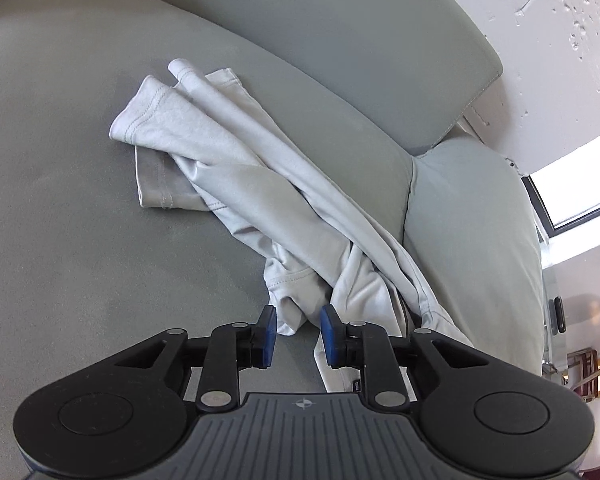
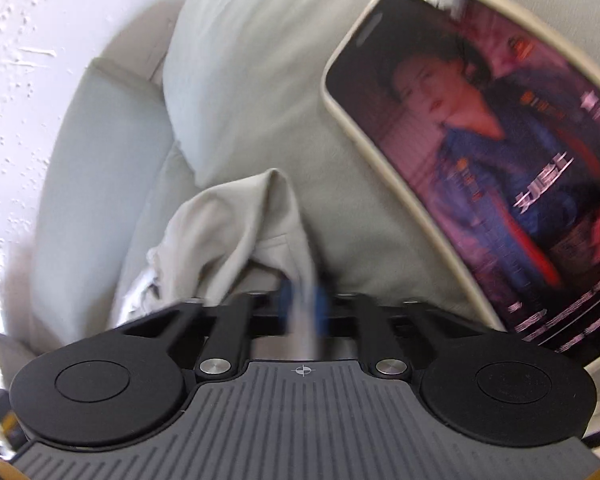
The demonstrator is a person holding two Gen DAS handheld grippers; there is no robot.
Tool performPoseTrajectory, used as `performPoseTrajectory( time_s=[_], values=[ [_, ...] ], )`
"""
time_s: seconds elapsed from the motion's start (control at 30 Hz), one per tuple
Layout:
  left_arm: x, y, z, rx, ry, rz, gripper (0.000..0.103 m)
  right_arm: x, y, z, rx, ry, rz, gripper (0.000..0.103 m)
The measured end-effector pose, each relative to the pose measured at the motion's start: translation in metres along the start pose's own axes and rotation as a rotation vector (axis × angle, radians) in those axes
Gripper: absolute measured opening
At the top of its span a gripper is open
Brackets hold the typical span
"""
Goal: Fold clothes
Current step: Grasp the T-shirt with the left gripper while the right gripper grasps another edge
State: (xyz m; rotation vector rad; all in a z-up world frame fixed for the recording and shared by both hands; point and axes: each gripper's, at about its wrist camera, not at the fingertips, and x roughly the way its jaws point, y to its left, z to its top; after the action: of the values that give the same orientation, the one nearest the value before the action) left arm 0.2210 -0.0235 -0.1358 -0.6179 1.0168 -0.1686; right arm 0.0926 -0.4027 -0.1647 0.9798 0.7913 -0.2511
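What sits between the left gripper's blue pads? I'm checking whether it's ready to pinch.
In the left wrist view, a bunched edge of the white garment sits just ahead of the open left gripper, with grey sofa seat below.

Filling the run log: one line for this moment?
left gripper open by shirt | right gripper shut on shirt | sofa | unfolded

The pale garment (image 1: 236, 160) is soft, matt knit cloth with stitched hems, the sofa seat (image 1: 60, 200) a matt grey fabric, the phone (image 2: 500, 160) glossy-screened.

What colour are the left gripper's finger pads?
Blue, on black fingers; the left gripper's pads show sharpest in the left wrist view.
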Motion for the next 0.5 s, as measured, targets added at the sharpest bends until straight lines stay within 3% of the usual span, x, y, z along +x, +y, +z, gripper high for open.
performPoseTrajectory(
  time_s=[0.17, 0.5],
  values=[
    [-0.001, -0.007, 0.007, 0.024, -0.028, -0.023, 0.024, -0.037, 0.004, 0.005, -0.026, -0.182, -0.026, 0.0],
    [0.035, -0.023, 0.015, 0.069, 0.054, -0.053, 0.024, -0.03, -0.002, 0.01, 0.0, -0.086, -0.019, 0.001]
  ],
)
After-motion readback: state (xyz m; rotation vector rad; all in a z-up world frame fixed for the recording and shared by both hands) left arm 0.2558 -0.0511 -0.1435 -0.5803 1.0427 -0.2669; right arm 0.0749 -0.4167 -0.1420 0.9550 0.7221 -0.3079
